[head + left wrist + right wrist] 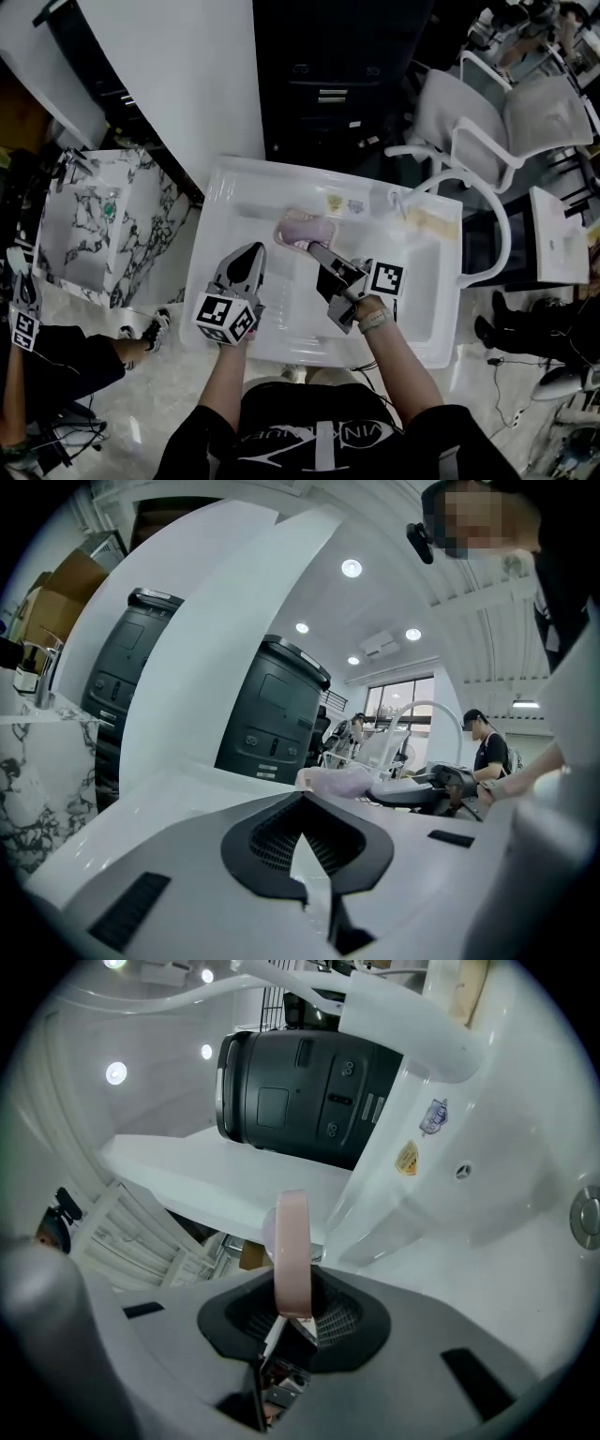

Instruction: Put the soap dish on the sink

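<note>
A person is standing over a white sink [234, 173], seen from above, holding a two-jaw gripper in each hand.

The right gripper [307, 247], just right of the frame's centre, is pinching the pink soap dish [305, 227] by its near rim. In the right gripper view the dish [292, 1241] is standing on edge between the jaws, which are pressing on it from both sides. The gripper [291, 1312] is taking only the rim, probably because the rim is the one part thin enough for these jaws. That hold is also leaving the base of the dish free to go down flat.

The dish is sitting toward the upper middle of the sink, near the back wall with its two small stickers [344, 202]. The pictures do not show whether it is touching the sink or hanging just above it. The basin's white inner wall [487, 1194] is filling the right side of the right gripper view.

The left gripper [248, 258] is hovering over the left part of the basin, beside the right one but apart from it. Its jaws are pressed together with nothing between them, as the left gripper view [309, 883] shows. It seems to be waiting out of the way, since one gripper is enough to carry the dish. Beyond its jaws, the pink dish [337, 780] is showing at mid-frame.

A marble-patterned basin [84, 225] is sitting at the left edge, and white chairs [487, 122] are filling the upper right.

Judging from this, the placing is close to its end, with the release not yet done.
</note>
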`<act>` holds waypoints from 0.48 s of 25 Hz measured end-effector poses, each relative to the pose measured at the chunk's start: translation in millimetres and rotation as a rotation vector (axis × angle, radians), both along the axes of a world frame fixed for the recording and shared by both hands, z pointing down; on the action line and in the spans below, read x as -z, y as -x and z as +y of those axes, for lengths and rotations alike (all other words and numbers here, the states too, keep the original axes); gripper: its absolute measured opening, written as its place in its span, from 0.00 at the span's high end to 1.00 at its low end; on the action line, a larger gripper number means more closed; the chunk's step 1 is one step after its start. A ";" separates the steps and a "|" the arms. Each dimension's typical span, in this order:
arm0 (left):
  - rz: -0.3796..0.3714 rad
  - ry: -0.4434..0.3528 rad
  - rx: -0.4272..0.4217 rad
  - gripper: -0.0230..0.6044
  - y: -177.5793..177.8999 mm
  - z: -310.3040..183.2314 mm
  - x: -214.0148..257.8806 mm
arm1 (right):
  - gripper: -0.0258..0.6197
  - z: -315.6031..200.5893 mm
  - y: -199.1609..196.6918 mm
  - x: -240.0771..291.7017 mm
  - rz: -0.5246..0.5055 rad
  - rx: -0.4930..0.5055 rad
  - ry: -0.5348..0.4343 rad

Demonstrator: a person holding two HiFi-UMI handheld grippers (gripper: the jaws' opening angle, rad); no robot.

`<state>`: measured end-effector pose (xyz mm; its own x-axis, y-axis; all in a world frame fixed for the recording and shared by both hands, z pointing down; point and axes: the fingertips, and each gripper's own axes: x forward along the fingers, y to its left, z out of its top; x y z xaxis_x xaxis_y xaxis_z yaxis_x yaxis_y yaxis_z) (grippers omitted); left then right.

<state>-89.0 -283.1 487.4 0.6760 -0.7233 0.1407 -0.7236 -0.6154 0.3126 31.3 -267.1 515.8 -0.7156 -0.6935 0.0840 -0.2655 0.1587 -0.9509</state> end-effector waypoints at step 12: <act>0.004 0.054 -0.012 0.94 -24.6 -33.6 -25.2 | 0.83 -60.8 6.2 -26.3 -0.044 0.028 0.060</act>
